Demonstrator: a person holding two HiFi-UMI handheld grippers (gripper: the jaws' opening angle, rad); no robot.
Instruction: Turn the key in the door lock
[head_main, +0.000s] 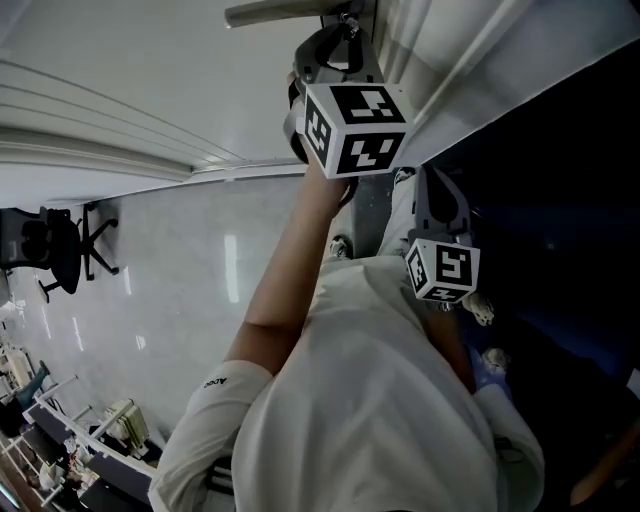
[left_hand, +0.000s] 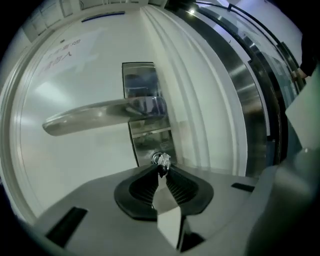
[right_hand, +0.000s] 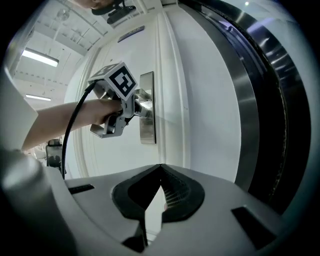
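A small silver key (left_hand: 162, 161) sticks out of the lock in the steel plate (left_hand: 145, 135) on the white door, just under the lever handle (left_hand: 90, 117). My left gripper (left_hand: 161, 170) is shut on the key, its tips pinching the key's head. In the head view the left gripper (head_main: 345, 25) reaches up to the door under the handle (head_main: 270, 12). The right gripper view shows the left gripper (right_hand: 142, 107) against the plate (right_hand: 147, 127). My right gripper (right_hand: 160, 167) is held back from the door, shut and holding nothing; in the head view it (head_main: 432, 178) sits lower right.
A steel door frame (left_hand: 250, 110) runs along the door's right edge, with dark glass (head_main: 560, 180) beyond it. An office chair (head_main: 60, 250) stands on the pale shiny floor (head_main: 180, 280) at the left. Desks with clutter (head_main: 90, 440) are at the lower left.
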